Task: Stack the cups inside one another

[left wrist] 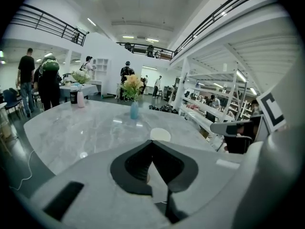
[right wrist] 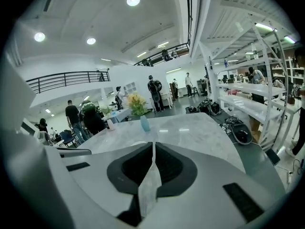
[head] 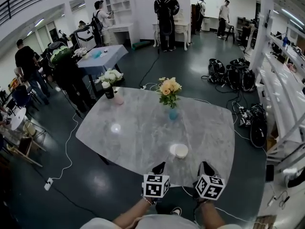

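A grey marble table (head: 138, 128) fills the middle of the head view. A white cup (head: 180, 150) stands close to the table's near edge, a little right of its middle. From above it reads as a single round rim, so I cannot tell whether it is one cup or several nested together. The left gripper view shows the same cup (left wrist: 160, 134) just beyond that gripper's tips, standing alone on the stone.

The left gripper (head: 159, 167) hangs over the near edge, left of the cup and apart from it. Its jaws are closed tip to tip with nothing between them (left wrist: 152, 142). The right gripper (head: 205, 166) hangs beside it over the same edge, right of the cup and also apart from it. Its jaws are likewise pressed together at the tips and empty (right wrist: 153, 144).

Toward the middle of the far edge a blue vase (head: 173, 113) holds yellow flowers (head: 169, 87). At the far left corner a dark vase (head: 109, 92) holds white flowers (head: 111, 76), with a pink bottle (head: 118, 98) just beside it. People (head: 164, 13) stand about the hall behind the table.
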`<state>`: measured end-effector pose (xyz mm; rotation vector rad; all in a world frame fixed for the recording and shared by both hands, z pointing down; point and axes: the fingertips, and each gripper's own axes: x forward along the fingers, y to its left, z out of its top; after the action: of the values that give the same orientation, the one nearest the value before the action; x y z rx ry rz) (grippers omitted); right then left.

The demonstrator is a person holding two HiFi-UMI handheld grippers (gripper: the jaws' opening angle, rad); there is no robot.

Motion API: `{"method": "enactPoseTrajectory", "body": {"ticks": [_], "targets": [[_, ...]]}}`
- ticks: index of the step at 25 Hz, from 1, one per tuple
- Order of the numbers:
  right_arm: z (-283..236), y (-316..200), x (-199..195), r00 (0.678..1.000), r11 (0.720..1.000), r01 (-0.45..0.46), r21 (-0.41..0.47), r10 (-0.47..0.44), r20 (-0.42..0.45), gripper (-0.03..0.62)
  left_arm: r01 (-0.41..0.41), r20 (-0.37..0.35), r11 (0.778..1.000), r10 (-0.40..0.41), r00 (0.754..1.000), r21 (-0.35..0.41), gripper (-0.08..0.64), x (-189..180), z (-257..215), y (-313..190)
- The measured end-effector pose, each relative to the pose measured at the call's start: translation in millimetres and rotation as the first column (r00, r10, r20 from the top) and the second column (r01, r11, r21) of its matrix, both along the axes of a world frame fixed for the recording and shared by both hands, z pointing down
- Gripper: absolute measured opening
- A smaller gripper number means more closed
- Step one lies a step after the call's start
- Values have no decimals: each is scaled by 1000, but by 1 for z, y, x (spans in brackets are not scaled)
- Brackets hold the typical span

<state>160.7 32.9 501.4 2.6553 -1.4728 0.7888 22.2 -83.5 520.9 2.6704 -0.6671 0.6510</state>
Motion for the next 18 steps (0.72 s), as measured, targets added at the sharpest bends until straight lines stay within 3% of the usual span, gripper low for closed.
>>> {"method": "enactPoseTrajectory", "body": {"ticks": [6, 18], "targets": [[-4, -13, -9, 1000, 1000, -4, 28, 3, 29, 21, -29, -11, 999, 29, 1000, 13, -5, 0, -6, -7], [-4, -16, -18, 999, 1000, 3, -15, -2, 33, 8, -44, -29, 999, 44, 999, 1, -5, 1, -11, -16]]}}
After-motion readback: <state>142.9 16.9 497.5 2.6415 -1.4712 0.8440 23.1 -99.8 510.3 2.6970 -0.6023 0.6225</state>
